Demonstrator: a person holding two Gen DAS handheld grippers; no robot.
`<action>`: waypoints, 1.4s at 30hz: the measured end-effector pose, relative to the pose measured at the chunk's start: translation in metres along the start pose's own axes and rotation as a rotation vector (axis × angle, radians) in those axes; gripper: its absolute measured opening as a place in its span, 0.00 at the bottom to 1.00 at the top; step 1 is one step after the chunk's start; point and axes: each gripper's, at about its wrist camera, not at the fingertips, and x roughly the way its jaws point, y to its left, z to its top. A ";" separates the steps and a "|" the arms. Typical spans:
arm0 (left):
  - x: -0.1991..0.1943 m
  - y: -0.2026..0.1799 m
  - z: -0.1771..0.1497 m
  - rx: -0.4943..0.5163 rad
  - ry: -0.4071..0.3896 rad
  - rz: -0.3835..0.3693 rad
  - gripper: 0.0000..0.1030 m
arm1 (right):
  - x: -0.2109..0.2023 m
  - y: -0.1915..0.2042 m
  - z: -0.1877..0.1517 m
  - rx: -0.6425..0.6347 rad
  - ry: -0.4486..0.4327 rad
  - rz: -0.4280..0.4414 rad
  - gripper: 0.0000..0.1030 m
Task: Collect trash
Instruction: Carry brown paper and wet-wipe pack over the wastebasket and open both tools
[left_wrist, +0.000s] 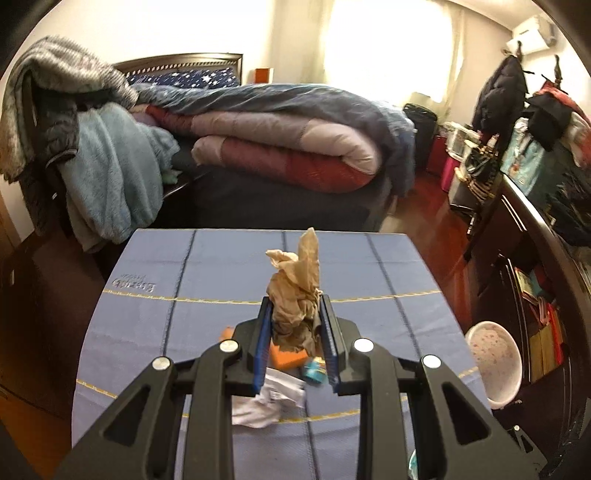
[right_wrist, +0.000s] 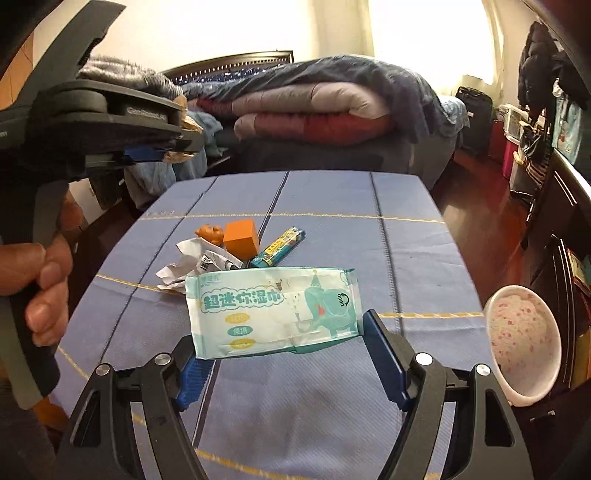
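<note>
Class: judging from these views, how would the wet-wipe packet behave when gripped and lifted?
The wet-wipe packet, spanning the right gripper, looks creased and flat, so probably soft, light and nearly empty. Its glossy film may slip. Held by the ends, it will likely buckle or sag.

The wet-wipe packet (right_wrist: 275, 312) hides part of the crumpled paper (right_wrist: 192, 264), perhaps a receipt.

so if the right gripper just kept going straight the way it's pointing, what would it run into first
Probably the blue tablecloth, around the orange block and the yellow-and-blue wrapper, though depth is hard to judge. The right gripper tilts down at the table, carrying the wet-wipes pack clamped ahead of it.
</note>
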 end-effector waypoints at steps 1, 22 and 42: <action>-0.003 -0.005 -0.001 0.008 -0.004 -0.003 0.27 | -0.006 -0.003 -0.001 0.005 -0.008 0.001 0.74; -0.043 -0.141 -0.007 0.189 -0.080 -0.156 0.27 | -0.080 -0.094 -0.033 0.149 -0.096 -0.113 0.74; -0.005 -0.281 -0.030 0.377 -0.041 -0.314 0.27 | -0.096 -0.214 -0.058 0.368 -0.096 -0.295 0.74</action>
